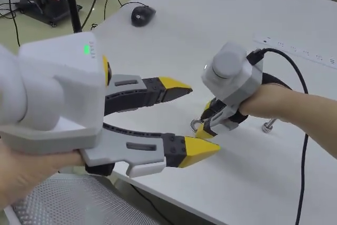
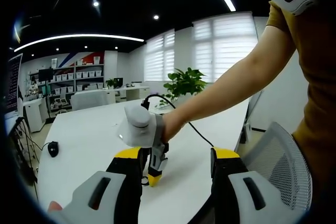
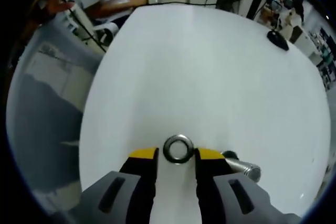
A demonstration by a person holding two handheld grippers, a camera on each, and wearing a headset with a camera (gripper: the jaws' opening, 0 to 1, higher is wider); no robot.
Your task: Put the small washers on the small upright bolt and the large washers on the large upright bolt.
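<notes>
1. Looks like the pick-up step: washer (image 3: 178, 149) taken, not yet carried to a bolt.
2. Right gripper (image 3: 176, 155) closed in on the washer, yellow tips against its rim on both sides; washer held on edge near the near edge of the worktop (image 1: 237, 35).
3. Left gripper (image 1: 189, 118) spread wide, carrying nothing, hovering by that same edge.
4. Bolt (image 1: 268, 126) standing near, farther along the near edge; whether the large or the small one, cannot tell.
5. Next, probably: lift, turn the washer flat, centre its hole over the matching bolt's tip, then let go.
</notes>
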